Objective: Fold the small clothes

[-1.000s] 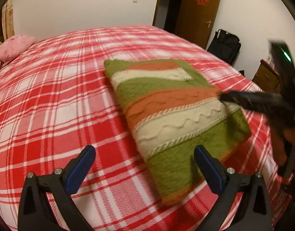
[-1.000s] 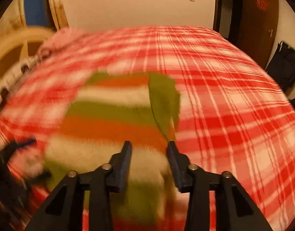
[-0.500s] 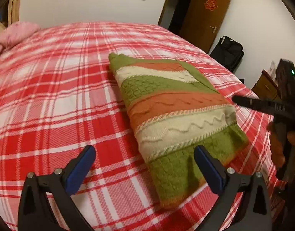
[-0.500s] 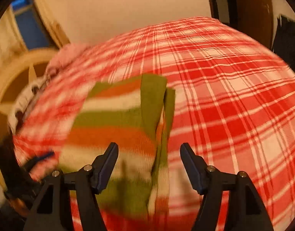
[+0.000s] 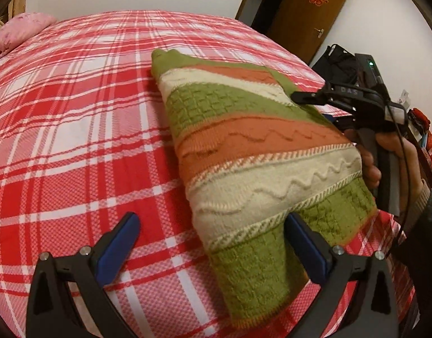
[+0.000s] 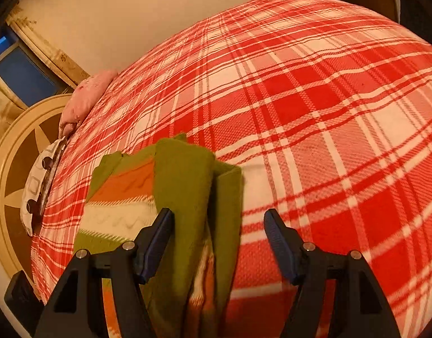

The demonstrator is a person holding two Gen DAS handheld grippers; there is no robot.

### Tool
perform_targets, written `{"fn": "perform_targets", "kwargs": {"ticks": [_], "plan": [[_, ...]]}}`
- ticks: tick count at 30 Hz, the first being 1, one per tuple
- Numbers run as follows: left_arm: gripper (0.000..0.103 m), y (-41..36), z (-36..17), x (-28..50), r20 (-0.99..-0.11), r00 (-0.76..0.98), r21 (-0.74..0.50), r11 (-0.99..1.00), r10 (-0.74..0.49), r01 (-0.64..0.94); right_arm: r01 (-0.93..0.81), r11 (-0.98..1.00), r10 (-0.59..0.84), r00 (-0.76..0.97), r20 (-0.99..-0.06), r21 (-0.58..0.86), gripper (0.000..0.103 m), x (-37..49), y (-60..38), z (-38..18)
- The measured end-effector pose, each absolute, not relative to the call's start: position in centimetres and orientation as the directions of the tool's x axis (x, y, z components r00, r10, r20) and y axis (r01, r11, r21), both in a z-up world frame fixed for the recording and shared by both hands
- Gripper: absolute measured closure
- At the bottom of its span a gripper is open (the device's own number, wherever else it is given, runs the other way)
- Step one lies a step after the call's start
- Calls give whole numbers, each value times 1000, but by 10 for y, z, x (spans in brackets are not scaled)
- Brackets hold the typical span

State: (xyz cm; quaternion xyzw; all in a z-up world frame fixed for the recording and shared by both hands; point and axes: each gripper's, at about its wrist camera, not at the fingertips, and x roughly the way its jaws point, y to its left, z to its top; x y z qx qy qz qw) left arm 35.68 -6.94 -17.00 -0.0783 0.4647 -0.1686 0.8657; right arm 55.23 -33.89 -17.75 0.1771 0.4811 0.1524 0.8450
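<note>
A folded knit sweater (image 5: pixel 252 157) with green, orange and cream stripes lies on the red plaid bed (image 5: pixel 75 118). My left gripper (image 5: pixel 213 239) is open, low over the bed at the sweater's near green end, its right finger over the knit. My right gripper (image 6: pixel 218 236) is open just above the sweater's far edge, where green folded layers (image 6: pixel 187 191) lie between its fingers. The right gripper also shows in the left wrist view (image 5: pixel 343 98), held in a hand beside the sweater.
A pink pillow (image 5: pixel 15 28) lies at the head of the bed, by a cream headboard (image 6: pixel 15 155). A brown door (image 5: pixel 306 11), a black bag (image 5: pixel 337 62) and furniture stand beyond the bed's right edge.
My right gripper opened, let go of the sweater and drew back along its edge. My left gripper moved closer to the sweater's near end.
</note>
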Motion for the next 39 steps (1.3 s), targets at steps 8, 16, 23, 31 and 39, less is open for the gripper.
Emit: {"fn": "perform_targets", "kwargs": {"ticks": [8, 16, 23, 31, 39], "plan": [[0, -78, -172, 360, -781, 510, -270, 932, -360, 243, -131, 862, 487, 487, -725, 490, 50, 563, -340, -183], [0, -86, -173, 362, -783, 494, -270, 922, -378, 279, -127, 805, 561, 483, -672, 580, 56, 566, -345, -193], [13, -89, -170, 358, -776, 485, -278, 909, -403, 311, -157, 818, 551, 490, -675, 554, 70, 562, -339, -190], [49, -95, -162, 354, -774, 476, -278, 899, -418, 338, -165, 827, 537, 514, -669, 537, 77, 555, -335, -184], [69, -90, -147, 347, -755, 513, -266, 905, -409, 332, -161, 830, 524, 552, -648, 534, 87, 542, -336, -165]]}}
